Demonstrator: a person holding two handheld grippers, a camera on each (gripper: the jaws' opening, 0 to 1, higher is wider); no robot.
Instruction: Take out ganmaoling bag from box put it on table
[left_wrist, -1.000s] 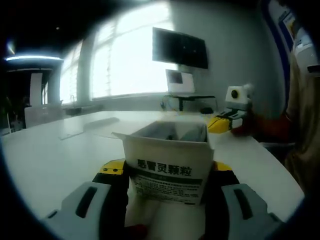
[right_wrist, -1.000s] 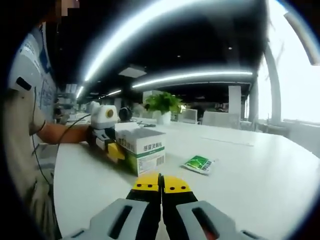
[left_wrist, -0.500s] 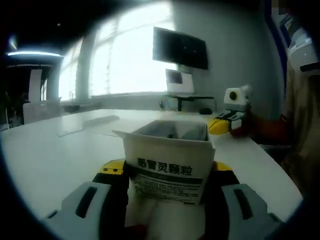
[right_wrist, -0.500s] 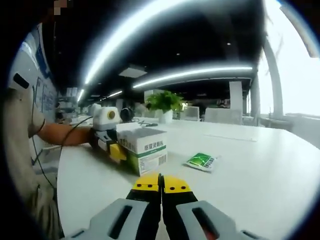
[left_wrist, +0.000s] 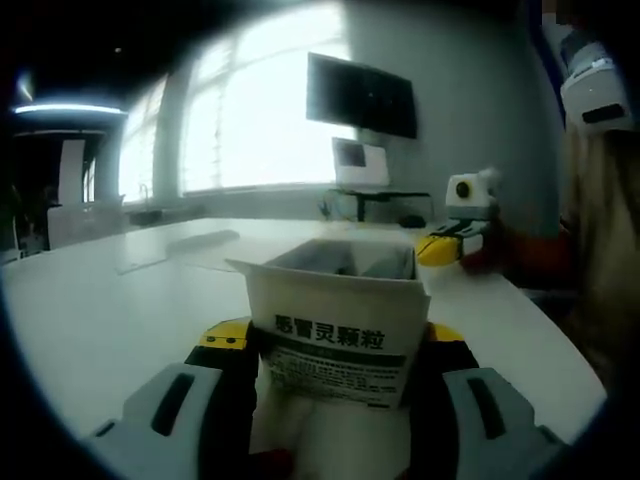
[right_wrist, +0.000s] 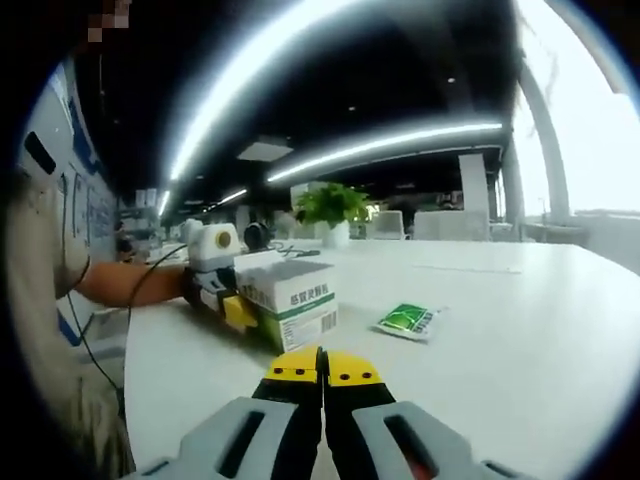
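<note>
The white ganmaoling box (left_wrist: 338, 322) stands open-topped between my left gripper's (left_wrist: 335, 345) yellow-tipped jaws, which are shut on its sides; grey sachets (left_wrist: 375, 267) show inside it. From the right gripper view the same box (right_wrist: 290, 304) rests on the white table (right_wrist: 520, 340) with the left gripper (right_wrist: 222, 290) clamped on it. One green ganmaoling bag (right_wrist: 408, 321) lies flat on the table to the right of the box. My right gripper (right_wrist: 322, 368) is shut with nothing in it, short of the box. In the left gripper view that gripper (left_wrist: 455, 240) appears beyond the box at the right.
A person's arm (right_wrist: 130, 282) and torso (right_wrist: 40, 260) are at the left. A potted plant (right_wrist: 330, 210) and chairs stand far back. A wall monitor (left_wrist: 360, 96) and laptop on a stand (left_wrist: 360, 165) are behind the table (left_wrist: 100, 310).
The right gripper view has shifted slightly, so box and bag sit a little lower and farther right. The left gripper keeps its hold on the box; nothing else moved.
</note>
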